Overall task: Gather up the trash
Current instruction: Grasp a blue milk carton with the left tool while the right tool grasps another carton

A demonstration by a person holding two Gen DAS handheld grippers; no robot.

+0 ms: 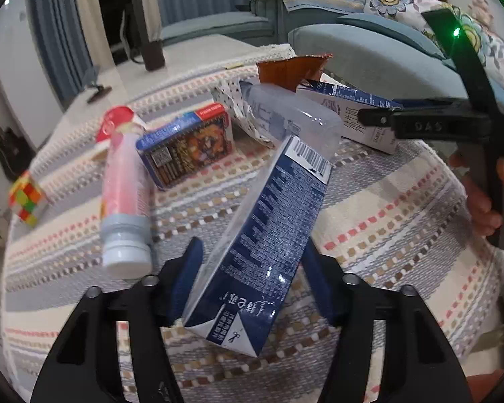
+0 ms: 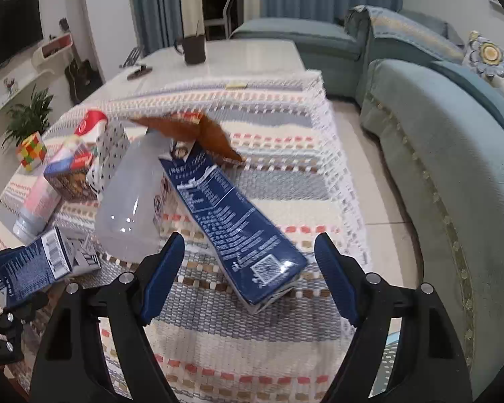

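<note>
My left gripper (image 1: 252,268) is shut on a blue milk carton (image 1: 268,235) and holds it tilted over the striped tablecloth (image 1: 386,218); that carton also shows at the left edge of the right wrist view (image 2: 33,262). My right gripper (image 2: 248,268) is open and empty, hovering just before a second blue carton (image 2: 232,221) that lies on the cloth. A clear plastic bottle (image 2: 134,201) lies left of it, with a brown wrapper (image 2: 198,131) behind. A pink bottle with a grey cap (image 1: 124,194) lies on its side at the left.
A colourful card box (image 1: 188,147), a dotted paper bag (image 2: 111,147), a red-and-white packet (image 1: 114,124) and a Rubik's cube (image 1: 27,198) lie on the cloth. A dark mug (image 2: 195,48) stands on the white table behind. A blue sofa (image 2: 436,168) runs along the right.
</note>
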